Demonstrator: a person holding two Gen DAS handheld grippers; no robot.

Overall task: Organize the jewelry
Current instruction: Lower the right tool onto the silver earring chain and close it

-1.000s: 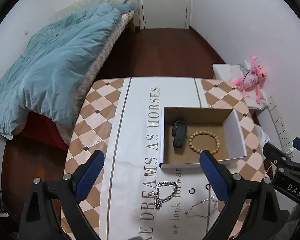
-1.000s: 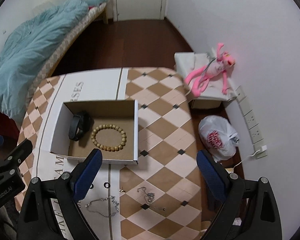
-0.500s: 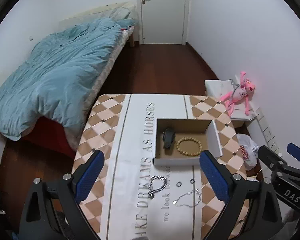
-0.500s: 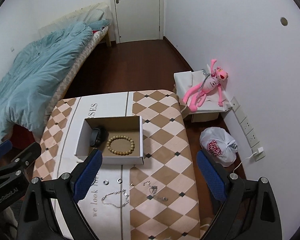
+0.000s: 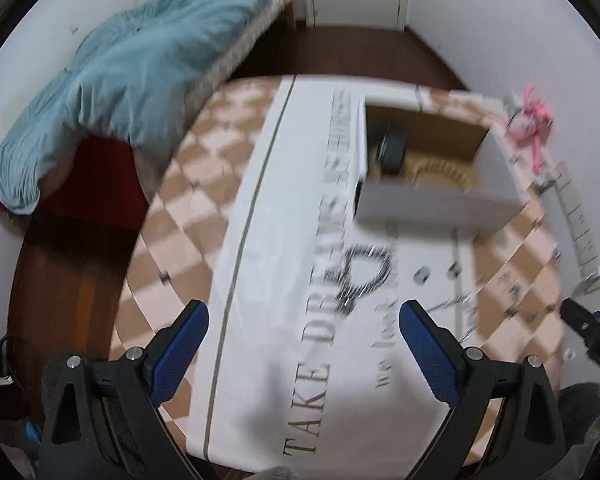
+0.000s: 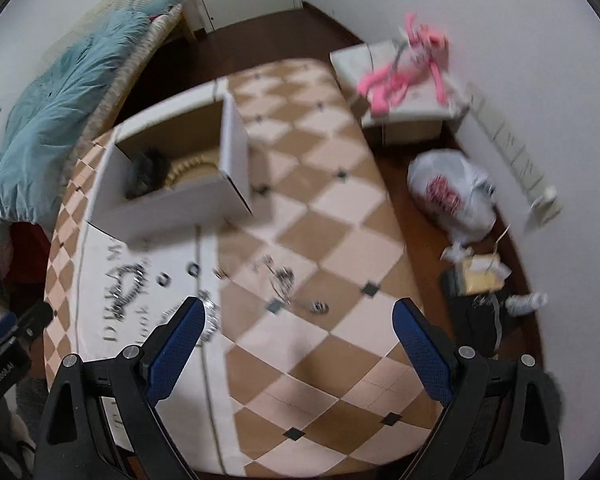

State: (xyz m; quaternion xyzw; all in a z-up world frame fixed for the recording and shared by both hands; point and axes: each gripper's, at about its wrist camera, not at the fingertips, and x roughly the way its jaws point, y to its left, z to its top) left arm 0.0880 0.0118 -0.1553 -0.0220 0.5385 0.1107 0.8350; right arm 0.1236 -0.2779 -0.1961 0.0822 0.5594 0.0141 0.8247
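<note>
An open cardboard box (image 5: 432,204) (image 6: 172,212) stands on the table and holds a black wristband (image 5: 392,150) and a wooden bead bracelet (image 5: 444,170). In front of it lie a thick silver chain (image 5: 360,280) (image 6: 130,284), two small rings (image 5: 422,274) (image 6: 180,274), a thin chain (image 5: 456,304) (image 6: 208,316) and a pendant necklace (image 6: 288,284). My left gripper (image 5: 304,344) is open and empty, above the cloth just short of the thick chain. My right gripper (image 6: 296,340) is open and empty, above the checkered part near the necklace. Both views are blurred.
The table has a checkered cloth (image 6: 320,216) with a white lettered runner (image 5: 300,240). A bed with a blue quilt (image 5: 132,68) stands left. A pink plush toy (image 6: 412,68) on a white stand and a plastic bag (image 6: 448,196) are on the floor to the right.
Both grippers rose away from the table half a second ago, and have now dropped back close to it, towards the loose jewelry. Their jaws stayed open.
</note>
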